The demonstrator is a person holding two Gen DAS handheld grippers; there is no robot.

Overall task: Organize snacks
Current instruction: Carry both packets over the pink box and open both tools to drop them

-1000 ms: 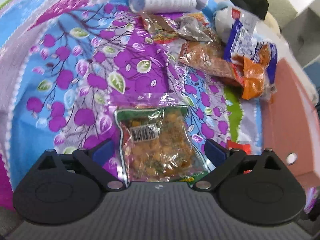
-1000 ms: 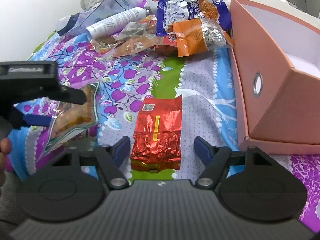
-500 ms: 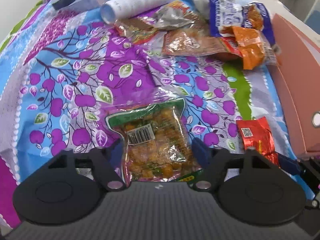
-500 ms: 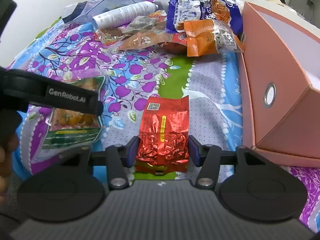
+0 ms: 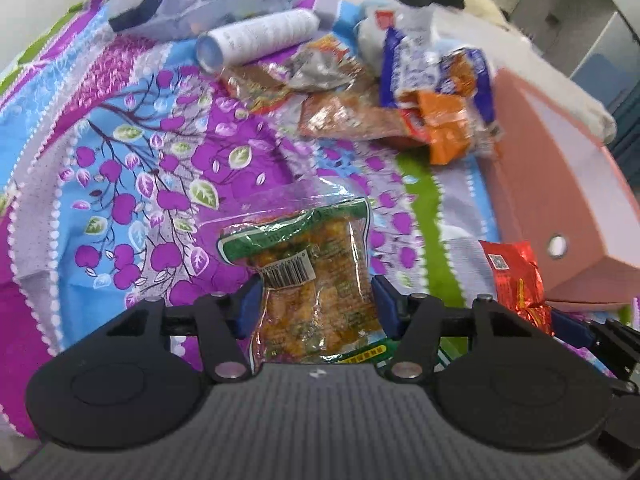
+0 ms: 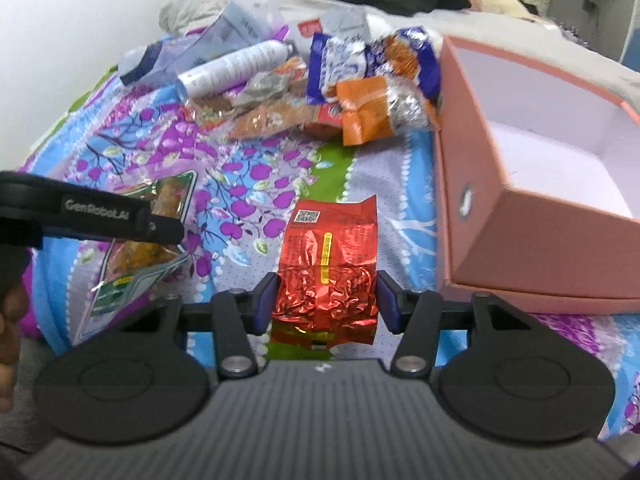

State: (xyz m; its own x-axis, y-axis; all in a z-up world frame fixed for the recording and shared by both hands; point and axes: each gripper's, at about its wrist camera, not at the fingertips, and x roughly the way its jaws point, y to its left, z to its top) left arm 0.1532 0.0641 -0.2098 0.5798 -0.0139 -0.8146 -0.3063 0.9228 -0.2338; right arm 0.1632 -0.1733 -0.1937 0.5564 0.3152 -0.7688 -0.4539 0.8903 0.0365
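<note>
**A:** ok so what's each hand got right now?

**B:** The left gripper (image 5: 314, 306) has just been closing in, and the clear bag of orange snack bits (image 5: 310, 280) with the green top strip sits right between its blue pads (image 5: 386, 306). Both pads are pressed against the bag's sides, so it's clamped. The barcode sticker is just ahead of the fingertips, and the green end points away from them.

**A:** and the other one?

**B:** The right gripper (image 6: 325, 299) is squeezing the red foil packet (image 6: 326, 268). Its jaws were closing too, but they've settled with the pads tight on the crinkled lower half. The QR-code end sticks out past the fingers.

**A:** where's the box?

**B:** The pink box (image 6: 472, 248) is off to the right of the right fingers, close by, with its open top showing a white inside. From the left wrist view, it's well out to the right, with the red packet between it and the left fingers.

**A:** rest of the snacks?

**B:** They're piled out ahead of both grippers on the flowery purple-and-blue bedspread (image 5: 132, 168): an orange packet (image 6: 372, 110), a blue-and-white bag (image 6: 340, 64) and a white spray can (image 6: 232, 68) lying on its side. In the right view the left gripper's arm also pokes in from the left, over its snack bag.
</note>
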